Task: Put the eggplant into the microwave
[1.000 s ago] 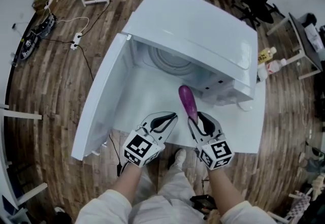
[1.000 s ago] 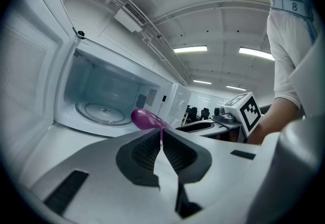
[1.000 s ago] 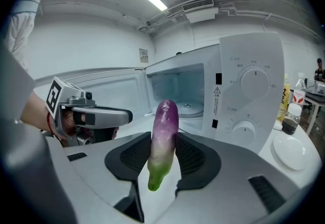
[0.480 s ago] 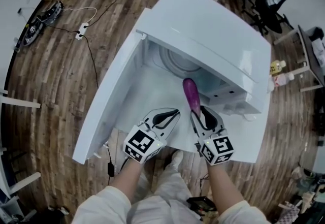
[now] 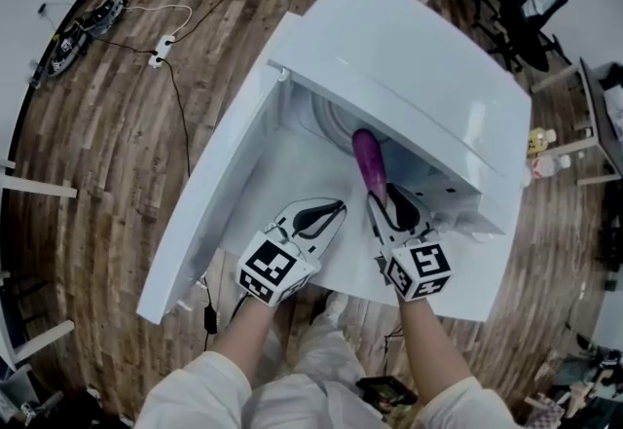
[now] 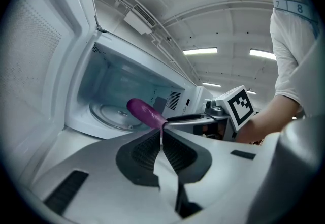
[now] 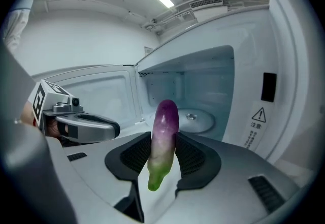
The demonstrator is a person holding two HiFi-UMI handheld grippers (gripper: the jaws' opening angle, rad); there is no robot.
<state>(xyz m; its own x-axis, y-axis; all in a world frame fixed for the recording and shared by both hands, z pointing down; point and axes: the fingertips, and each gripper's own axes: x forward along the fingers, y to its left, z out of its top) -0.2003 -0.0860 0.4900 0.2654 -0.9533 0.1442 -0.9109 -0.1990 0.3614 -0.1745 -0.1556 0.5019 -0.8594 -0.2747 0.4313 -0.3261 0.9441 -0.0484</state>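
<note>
The left gripper (image 5: 327, 215) hangs over the table's (image 5: 469, 273) front edge, its jaws together with nothing between them. Just to its right, the right gripper (image 5: 387, 207) clamps the eggplant (image 5: 368, 162) near its green end, jaws wide around it. The purple end points forward, off the table, at the front edge of the microwave's (image 5: 409, 57) open cavity. Beyond lies the turntable (image 7: 197, 120). The door (image 5: 209, 194) stands open at the left.

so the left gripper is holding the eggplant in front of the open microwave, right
Not quite: it is the right gripper that holds the eggplant in front of the open microwave, as the right gripper view shows. The left gripper is shut on nothing.
</note>
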